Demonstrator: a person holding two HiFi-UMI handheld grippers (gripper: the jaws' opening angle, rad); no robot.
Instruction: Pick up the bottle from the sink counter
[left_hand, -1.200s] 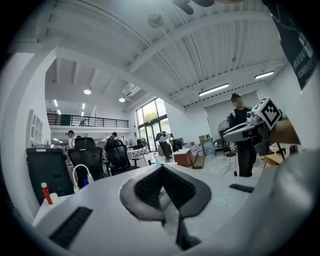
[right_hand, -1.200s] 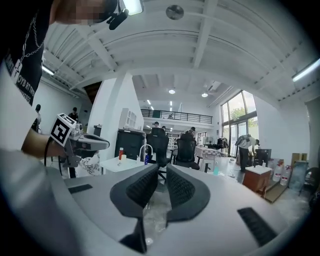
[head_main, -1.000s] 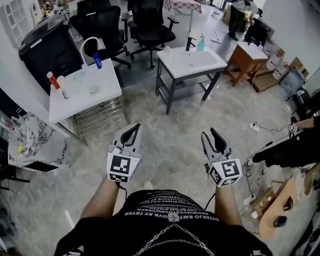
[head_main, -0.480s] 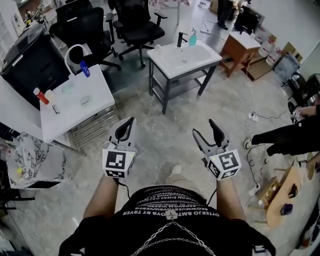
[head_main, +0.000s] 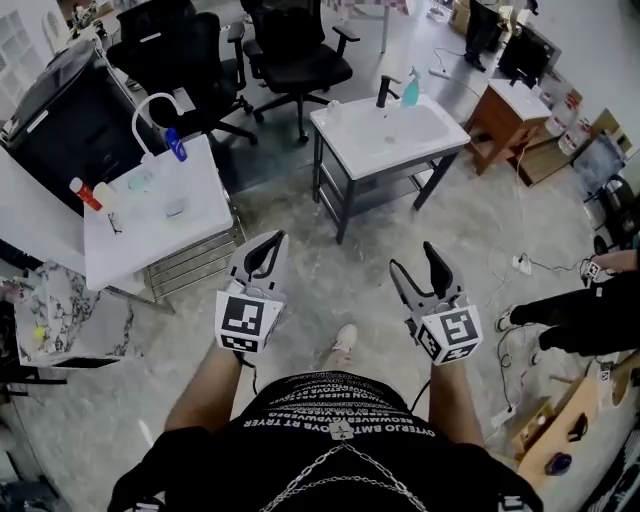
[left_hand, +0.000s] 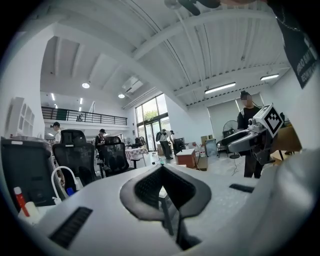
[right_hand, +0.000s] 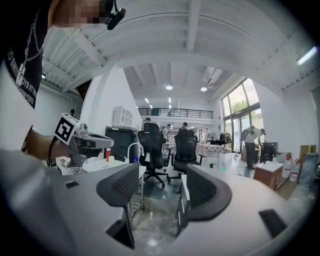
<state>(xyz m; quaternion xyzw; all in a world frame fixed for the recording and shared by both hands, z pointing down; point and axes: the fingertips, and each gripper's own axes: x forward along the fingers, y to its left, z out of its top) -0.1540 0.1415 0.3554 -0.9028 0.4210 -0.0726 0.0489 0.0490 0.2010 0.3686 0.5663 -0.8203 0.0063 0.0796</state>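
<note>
**A:** Bottle (head_main: 411, 88) first: where is it lying from the tongs?

**B:** Starting at the left: the left gripper (head_main: 278, 240) is hanging with its jaws brought together, tips touching, nothing caught in them; from it the bottle is lying ahead and off to the right, well apart, with open floor and the near edge of the sink counter (head_main: 340, 140) in between.

**A:** And the other one?

**B:** The right gripper (head_main: 413, 258) is holding its jaws spread wide, with only floor showing through the gap; the bottle is sitting almost straight ahead of it, also well apart, at the counter's far edge, just to the right of the dark faucet (head_main: 385, 90).

**A:** Which way is it standing?

**B:** It is standing upright, so its long axis is running vertically.

**A:** So which hand is going?

**B:** I am judging the right one to be nearer and better lined up; it is needing a long forward reach across the basin, then a level close round the bottle's body; the faucet is crowding the bottle's left flank, so I am expecting an approach from the right to be safer.
</note>
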